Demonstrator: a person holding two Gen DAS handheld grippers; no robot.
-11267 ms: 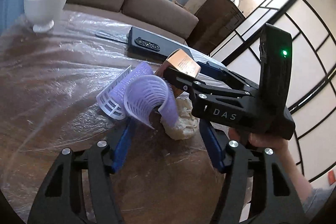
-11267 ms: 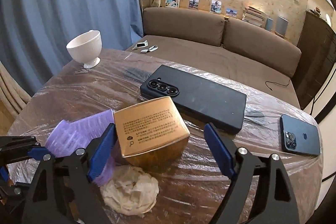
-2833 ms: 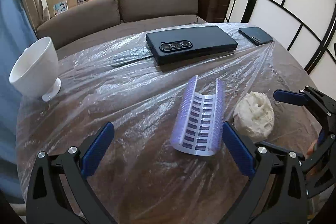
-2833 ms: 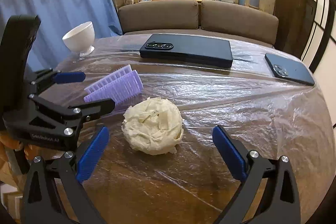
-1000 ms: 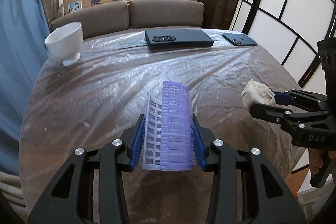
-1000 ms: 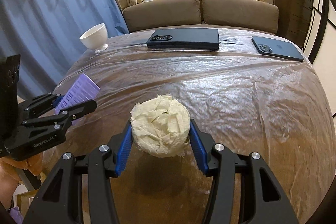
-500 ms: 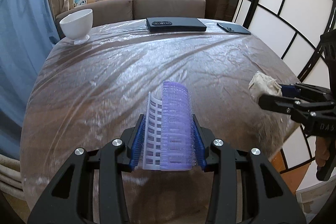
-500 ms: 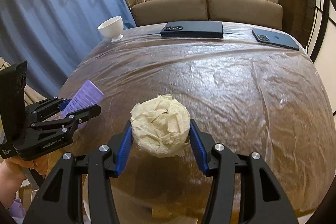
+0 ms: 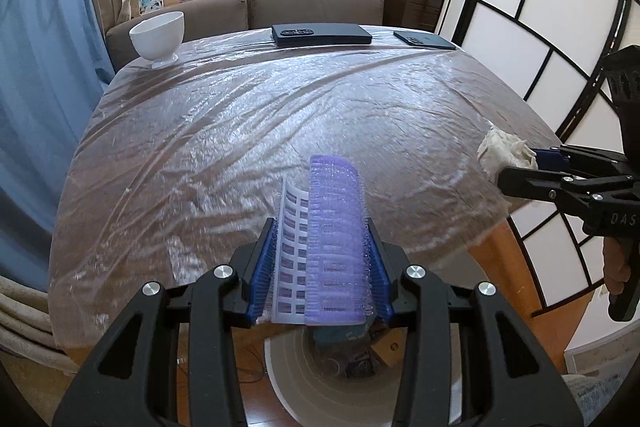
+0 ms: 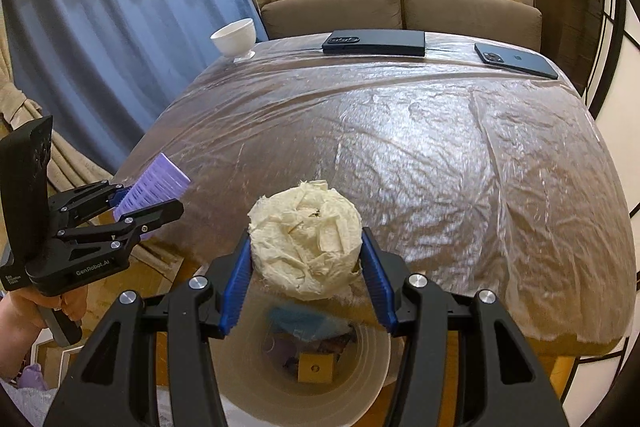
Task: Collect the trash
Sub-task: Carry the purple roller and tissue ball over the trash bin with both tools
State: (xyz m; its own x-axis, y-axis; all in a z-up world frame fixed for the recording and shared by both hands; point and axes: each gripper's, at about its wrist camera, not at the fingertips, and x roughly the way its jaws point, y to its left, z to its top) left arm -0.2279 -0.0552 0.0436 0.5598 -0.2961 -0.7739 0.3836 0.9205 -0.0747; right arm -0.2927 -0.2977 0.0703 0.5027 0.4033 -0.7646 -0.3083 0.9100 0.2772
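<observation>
My left gripper (image 9: 322,263) is shut on a purple hair roller (image 9: 330,243) and holds it past the table's near edge, over a round white trash bin (image 9: 288,379) on the floor. My right gripper (image 10: 306,259) is shut on a crumpled cream paper wad (image 10: 306,251), above the same bin (image 10: 372,359), which holds a gold box (image 10: 316,367) and other scraps. The left gripper with the roller (image 10: 154,183) shows at the left of the right wrist view. The right gripper with the wad (image 9: 502,151) shows at the right of the left wrist view.
The table (image 9: 280,115) is covered in clear plastic film. At its far side stand a white bowl (image 9: 158,37), a black folded phone (image 9: 320,34) and a dark blue phone (image 9: 424,40). A brown sofa (image 10: 404,9) lies behind, a blue curtain (image 10: 100,7) to the left.
Both grippers have pulled back from the table with their loads and now hang beyond its near edge over the bin, which has come into view below them.
</observation>
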